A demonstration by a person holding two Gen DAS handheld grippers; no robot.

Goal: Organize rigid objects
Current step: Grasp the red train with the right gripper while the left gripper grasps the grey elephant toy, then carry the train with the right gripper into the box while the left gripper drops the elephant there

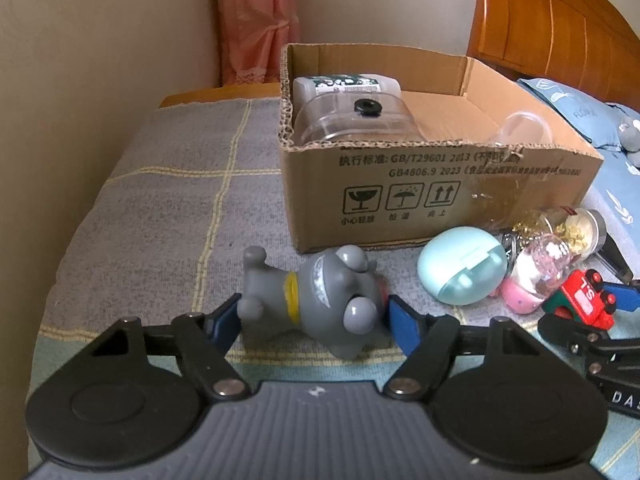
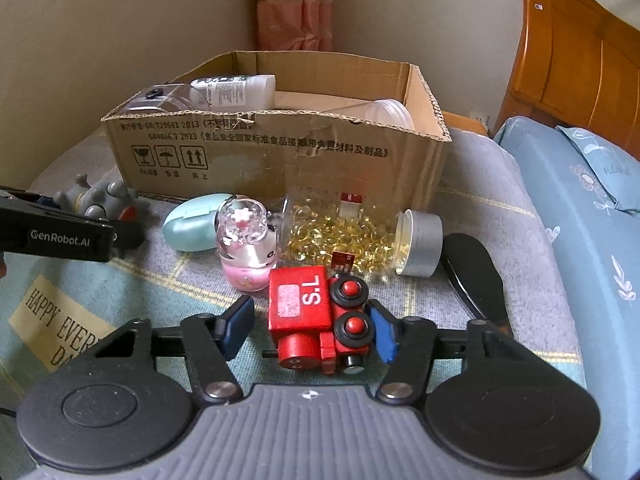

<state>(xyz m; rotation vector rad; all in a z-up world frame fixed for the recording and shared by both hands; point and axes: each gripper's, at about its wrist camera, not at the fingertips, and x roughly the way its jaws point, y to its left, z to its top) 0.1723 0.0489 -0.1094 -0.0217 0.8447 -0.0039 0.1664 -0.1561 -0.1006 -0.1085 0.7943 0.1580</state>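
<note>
A grey toy figure [image 1: 320, 300] lies on its side on the blanket between the blue pads of my left gripper [image 1: 316, 316]; the jaws are open and straddle it, about touching. A red toy train [image 2: 320, 320] lies between the pads of my right gripper [image 2: 308, 328], which is open, the right pad close to its wheels. The train [image 1: 584, 300] and the right gripper's fingertip [image 1: 624, 298] also show in the left wrist view. The open cardboard box [image 2: 280, 160] behind holds a clear container [image 1: 352, 124], a white bottle [image 2: 236, 90] and a clear lid [image 2: 388, 114].
A mint egg-shaped case [image 2: 192, 224], a pink-based clear figure [image 2: 246, 248], a jar of yellow capsules [image 2: 352, 236] and a black object [image 2: 476, 276] lie before the box. A blue pillow [image 2: 580, 200] and wooden headboard [image 2: 576, 60] stand right; wall and curtain [image 1: 256, 20] behind.
</note>
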